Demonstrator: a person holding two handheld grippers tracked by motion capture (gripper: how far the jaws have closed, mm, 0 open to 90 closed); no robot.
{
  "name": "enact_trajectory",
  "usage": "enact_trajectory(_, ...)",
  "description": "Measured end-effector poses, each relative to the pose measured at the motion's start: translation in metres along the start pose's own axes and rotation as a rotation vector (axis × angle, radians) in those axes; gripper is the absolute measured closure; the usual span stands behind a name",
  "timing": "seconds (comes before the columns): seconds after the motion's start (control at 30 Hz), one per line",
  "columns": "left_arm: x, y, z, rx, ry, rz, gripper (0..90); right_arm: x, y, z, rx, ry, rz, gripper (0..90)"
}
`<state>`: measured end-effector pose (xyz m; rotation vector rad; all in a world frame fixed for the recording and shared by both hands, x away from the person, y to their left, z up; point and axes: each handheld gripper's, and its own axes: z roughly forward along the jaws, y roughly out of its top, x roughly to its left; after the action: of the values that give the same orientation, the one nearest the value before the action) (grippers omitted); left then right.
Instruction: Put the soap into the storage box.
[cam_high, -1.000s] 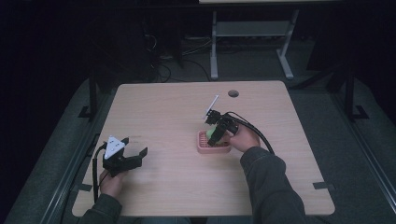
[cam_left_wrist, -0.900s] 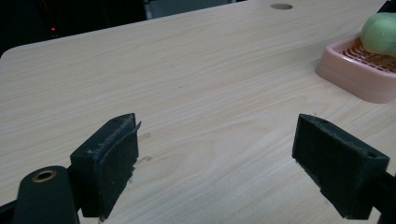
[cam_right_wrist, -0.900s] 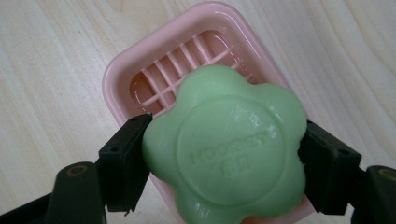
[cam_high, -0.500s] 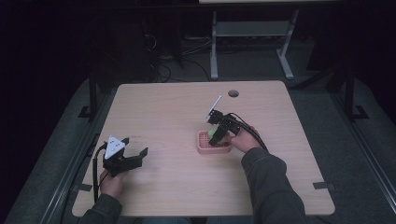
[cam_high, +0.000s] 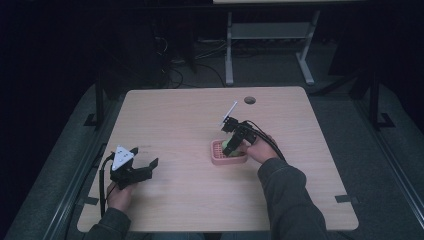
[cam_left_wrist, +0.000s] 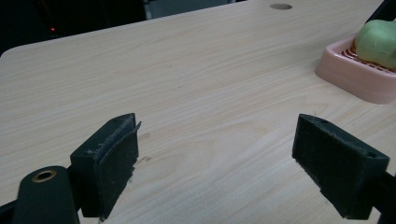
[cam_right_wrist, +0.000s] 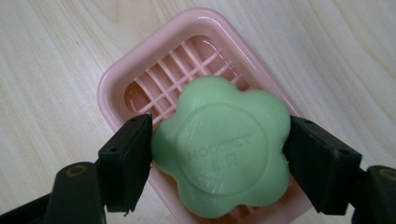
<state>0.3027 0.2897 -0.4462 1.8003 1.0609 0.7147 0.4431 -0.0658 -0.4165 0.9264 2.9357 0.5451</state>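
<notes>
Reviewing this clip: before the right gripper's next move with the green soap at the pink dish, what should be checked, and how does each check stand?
1. Right gripper shut on the green soap, one jaw on each side: ok.
2. Soap lies over the pink soap dish, above its grid: ok.
3. Soap resting on the grid or held just above it: cannot tell.
4. Dish flat on the table, well in from every edge: ok.
5. Left gripper open, holding nothing, off to the side of the dish: ok.
6. Nothing else on the tabletop near the dish: ok.
</notes>
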Motion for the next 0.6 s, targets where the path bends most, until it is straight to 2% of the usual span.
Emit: enact_trajectory(0.6, 0.0, 0.0, 0.001, 0.005, -0.002, 0.008, 14.3, 0.0, -0.005, -0.016, -0.057, 0.013, 0.018, 25.8)
